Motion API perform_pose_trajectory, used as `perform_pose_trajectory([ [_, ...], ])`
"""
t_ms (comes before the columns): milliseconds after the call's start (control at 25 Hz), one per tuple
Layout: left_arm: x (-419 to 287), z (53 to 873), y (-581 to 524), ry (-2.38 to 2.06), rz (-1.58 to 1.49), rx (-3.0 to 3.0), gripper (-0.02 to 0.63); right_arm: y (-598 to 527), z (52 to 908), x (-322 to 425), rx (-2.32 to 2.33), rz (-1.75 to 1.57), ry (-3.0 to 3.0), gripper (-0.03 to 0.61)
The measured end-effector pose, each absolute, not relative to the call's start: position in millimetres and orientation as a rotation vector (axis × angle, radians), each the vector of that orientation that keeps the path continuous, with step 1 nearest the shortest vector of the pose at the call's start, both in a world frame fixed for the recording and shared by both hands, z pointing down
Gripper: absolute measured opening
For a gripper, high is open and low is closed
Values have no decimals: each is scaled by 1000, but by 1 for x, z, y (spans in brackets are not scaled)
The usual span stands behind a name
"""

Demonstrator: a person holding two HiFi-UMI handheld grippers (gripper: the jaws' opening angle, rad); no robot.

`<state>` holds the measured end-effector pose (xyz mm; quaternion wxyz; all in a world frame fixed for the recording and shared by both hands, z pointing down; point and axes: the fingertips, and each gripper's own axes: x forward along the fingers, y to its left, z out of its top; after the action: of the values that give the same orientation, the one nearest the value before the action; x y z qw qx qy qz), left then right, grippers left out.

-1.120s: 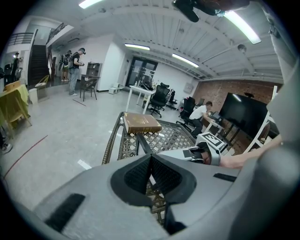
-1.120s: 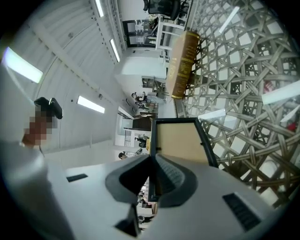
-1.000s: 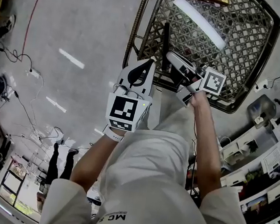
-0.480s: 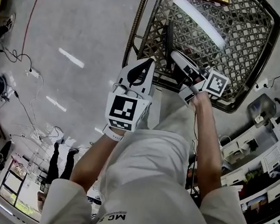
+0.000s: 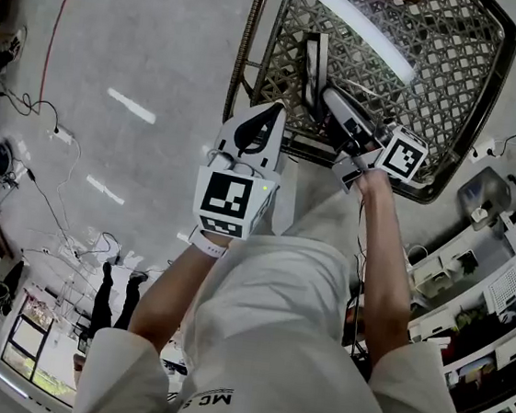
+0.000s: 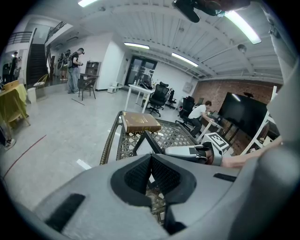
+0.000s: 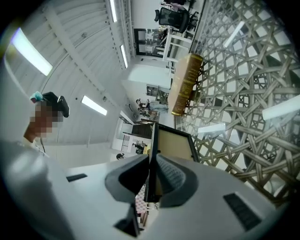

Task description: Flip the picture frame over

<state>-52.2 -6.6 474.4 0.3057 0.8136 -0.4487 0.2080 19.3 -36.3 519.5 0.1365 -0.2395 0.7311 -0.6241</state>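
Observation:
The black picture frame point(image 5: 313, 61) stands tilted up on edge over the wicker table point(image 5: 249, 52). My right gripper point(image 5: 330, 109) grips the frame's near edge. In the right gripper view the frame point(image 7: 176, 144) runs edge-on between the pads, which still touch it, while the right gripper's point(image 7: 152, 165) jaws are opening. From the left gripper view the frame point(image 6: 143, 139) rises beside the right gripper point(image 6: 187, 151). My left gripper point(image 5: 276, 112) hangs at the table's near rim, shut and holding nothing, apart from the frame. Its tips point(image 6: 151, 157) meet in a point.
A brown book point(image 6: 139, 123) lies at the table's far end, also seen as the book point(image 7: 186, 84) beyond the frame. The table top point(image 7: 243, 117) is a glassy lattice reflecting ceiling lights. Cables cross the grey floor point(image 5: 117, 65) at left; shelves point(image 5: 497, 302) stand at right.
The right gripper has shifted slightly right and rolled, swinging the frame further up and toward the table's far side. The left gripper has stayed still.

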Motion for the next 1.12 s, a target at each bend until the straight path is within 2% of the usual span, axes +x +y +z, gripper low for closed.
perform_pose_trajectory([
  [440,-44,472,-7,-1169,555,2174,25,-44,522,44,-931,-1701,2259,77],
  [680,-38,471,-9,-1160,557,2185,25,-47,530,59,-1111,-1635,2362,172],
  [840,-32,466,-6,-1148,559,2208,25,-44,539,74,-1287,-1611,2422,198],
  [1000,-28,458,-7,-1140,547,2227,25,-42,538,85,-1411,-1575,2457,196],
  [1120,-25,448,-9,-1138,534,2249,25,-40,527,89,-1438,-1543,2466,169],
])
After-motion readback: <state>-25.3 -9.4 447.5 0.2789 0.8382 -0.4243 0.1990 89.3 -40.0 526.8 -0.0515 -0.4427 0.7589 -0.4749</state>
